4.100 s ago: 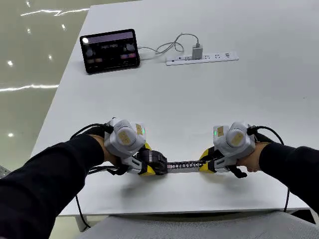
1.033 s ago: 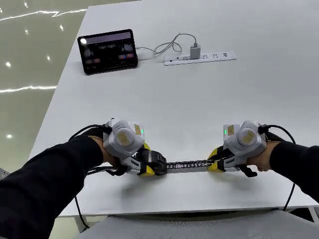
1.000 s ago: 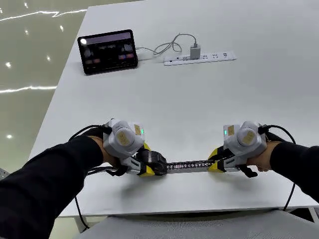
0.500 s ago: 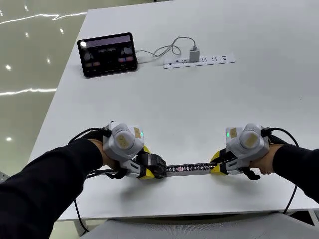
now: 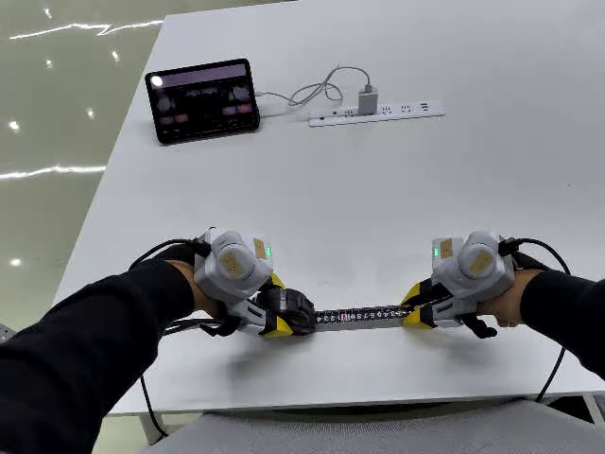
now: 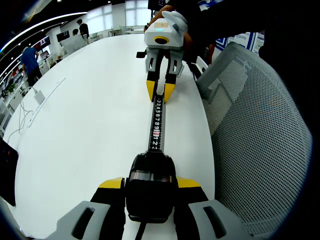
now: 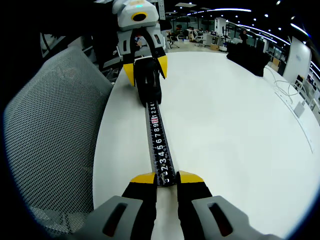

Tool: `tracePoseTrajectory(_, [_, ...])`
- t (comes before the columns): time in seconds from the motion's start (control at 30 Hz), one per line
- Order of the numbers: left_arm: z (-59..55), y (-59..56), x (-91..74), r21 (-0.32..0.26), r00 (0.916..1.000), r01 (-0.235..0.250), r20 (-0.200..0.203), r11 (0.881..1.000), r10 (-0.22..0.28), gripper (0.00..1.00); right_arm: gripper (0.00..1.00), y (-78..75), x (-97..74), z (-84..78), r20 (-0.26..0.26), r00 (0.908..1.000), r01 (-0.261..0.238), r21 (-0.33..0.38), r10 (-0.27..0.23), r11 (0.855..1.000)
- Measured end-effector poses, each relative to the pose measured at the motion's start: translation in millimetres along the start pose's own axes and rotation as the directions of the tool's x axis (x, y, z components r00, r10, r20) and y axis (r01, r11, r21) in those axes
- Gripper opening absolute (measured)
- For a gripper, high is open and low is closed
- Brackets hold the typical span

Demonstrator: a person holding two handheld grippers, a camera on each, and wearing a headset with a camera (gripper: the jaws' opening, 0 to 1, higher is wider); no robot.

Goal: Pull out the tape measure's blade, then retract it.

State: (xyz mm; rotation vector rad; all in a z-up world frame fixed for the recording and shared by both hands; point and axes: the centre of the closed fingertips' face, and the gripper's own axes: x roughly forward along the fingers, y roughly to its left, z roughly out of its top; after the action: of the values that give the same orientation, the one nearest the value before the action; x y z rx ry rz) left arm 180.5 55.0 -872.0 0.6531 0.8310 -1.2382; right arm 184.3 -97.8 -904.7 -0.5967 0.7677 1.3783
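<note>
Near edge of the table (image 5: 397, 180), 7 o'clock: tape measure case (image 5: 288, 310), probably dense, hard and slick, best gripped across its flanks, clamped by the left gripper (image 6: 150, 182). Its blade (image 5: 362, 315), thin springy steel, runs toward 4 o'clock, where the right gripper (image 7: 166, 178) pinches the tip, jaws nearly together. Far, 11 o'clock: a tablet (image 5: 203, 97).

The left gripper (image 6: 150, 183) is clamping the black tape measure (image 6: 150, 195) between its yellow-tipped jaws on the white table (image 6: 85, 120). The numbered blade (image 6: 156, 122) is lying stretched straight ahead to the right gripper (image 6: 160, 92), which is pinching its far end. A mesh chair (image 6: 260, 140) is standing to the gripper's right.
</note>
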Motion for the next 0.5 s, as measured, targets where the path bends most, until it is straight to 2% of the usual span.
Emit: tracePoseTrajectory(0.5, [-0.3, 0.7, 0.2, -0.002, 1.0, 0.0, 0.0, 1.0, 0.0, 0.33, 0.1, -1.8, -3.7, -4.1, 0.0, 1.0, 0.003, 0.005, -0.003, 1.0])
